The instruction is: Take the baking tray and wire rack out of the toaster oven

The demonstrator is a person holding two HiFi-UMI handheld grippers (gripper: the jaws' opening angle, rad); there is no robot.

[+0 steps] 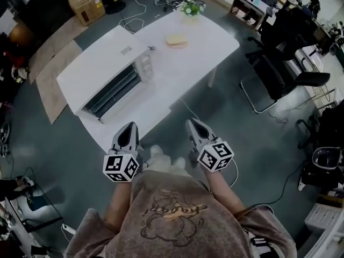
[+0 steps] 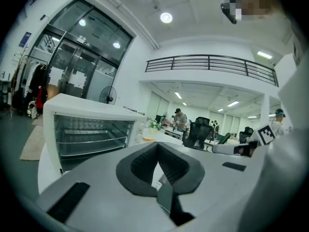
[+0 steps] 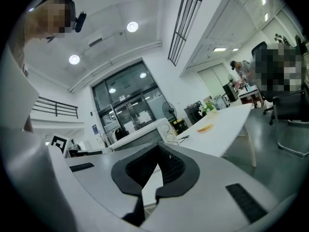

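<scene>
Head view: left gripper [image 1: 129,128] and right gripper [image 1: 194,125] closed, empty, just short of the white table [image 1: 209,52]. On its left end, well apart from both, the toaster oven [image 1: 115,85]. Likely trouble: arriving with jaws together and knocking the oven instead of gripping. At the far end, out of the way, bread [image 1: 176,41] and plant [image 1: 191,7]; to the right, office chair [image 1: 285,69].

Left gripper view: jaws together, nothing between. Inside the oven, at left, the wire rack [image 2: 91,140]; baking tray not told apart. Could snag or tip if pulled one-sided.

Right gripper view: jaws together, nothing between; nothing blocking the reach.

Wire rack [image 2: 91,141] inside white toaster oven [image 2: 84,106]
</scene>
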